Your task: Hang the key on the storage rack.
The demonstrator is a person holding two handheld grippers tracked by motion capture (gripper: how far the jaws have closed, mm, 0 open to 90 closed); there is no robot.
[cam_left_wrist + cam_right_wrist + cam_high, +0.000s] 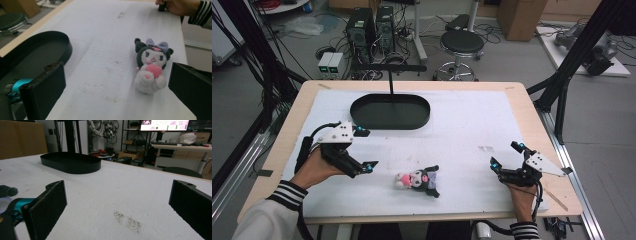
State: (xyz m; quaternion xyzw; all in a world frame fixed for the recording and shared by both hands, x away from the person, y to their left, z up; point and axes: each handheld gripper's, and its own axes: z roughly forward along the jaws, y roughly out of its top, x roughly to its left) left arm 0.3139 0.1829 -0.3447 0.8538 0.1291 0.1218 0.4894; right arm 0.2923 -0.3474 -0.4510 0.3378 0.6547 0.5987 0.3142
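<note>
Left tool (365, 149) & right tool (507, 155) both agape, plush doll (419, 180) between, no legible writing.

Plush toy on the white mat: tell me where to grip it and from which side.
Grip the plush toy across its white body, below the wide dark head. It lies on its back, apart from the black tray. The open left gripper is nearest, so probably come from that side.

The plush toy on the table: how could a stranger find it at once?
Start at the white mat covering the table. Near its front edge, between the left gripper and right gripper, lies the plush toy. It is soft, black and white, with a pink heart, unlike the rigid black tray.
</note>
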